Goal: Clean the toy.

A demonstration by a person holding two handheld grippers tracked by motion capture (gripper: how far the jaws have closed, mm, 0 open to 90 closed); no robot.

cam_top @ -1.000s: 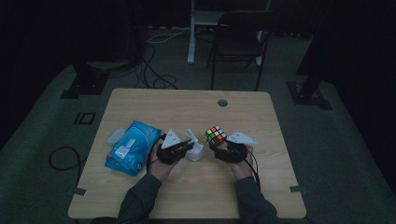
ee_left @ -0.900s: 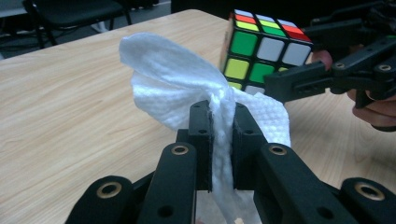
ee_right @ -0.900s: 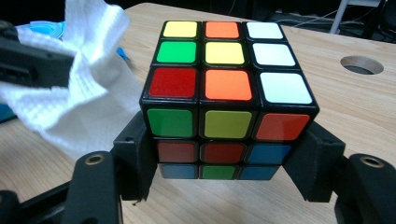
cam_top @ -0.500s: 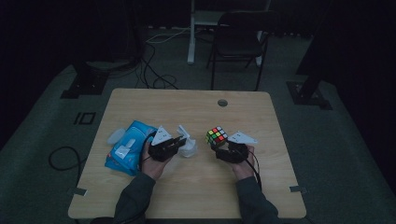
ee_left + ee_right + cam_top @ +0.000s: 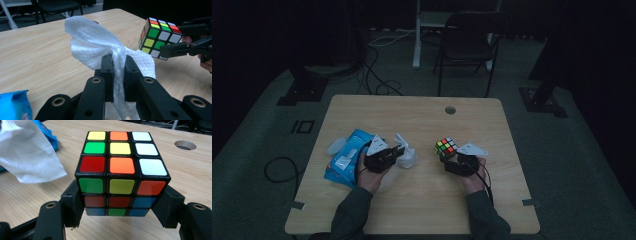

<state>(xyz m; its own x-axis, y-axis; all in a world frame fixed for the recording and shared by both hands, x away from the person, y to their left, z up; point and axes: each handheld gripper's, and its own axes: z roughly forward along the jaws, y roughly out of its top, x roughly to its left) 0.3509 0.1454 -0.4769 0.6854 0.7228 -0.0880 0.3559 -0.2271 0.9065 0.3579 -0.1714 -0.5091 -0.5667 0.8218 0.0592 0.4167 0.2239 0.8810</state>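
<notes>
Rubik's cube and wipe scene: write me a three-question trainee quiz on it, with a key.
1. True or false: the right gripper is shut on the Rubik's cube.
2. What does the left gripper pinch between its jaws?
A. a white wipe
B. a blue cloth
C. a sheet of card
3. In the high view, which thing lies on the table directly left of the left gripper?

Key
1. True: the jaws clamp the cube's lower layers on both sides.
2. A: the white wipe is gathered between the closed jaws and fans out above them.
3. The blue wipes pack.
</notes>
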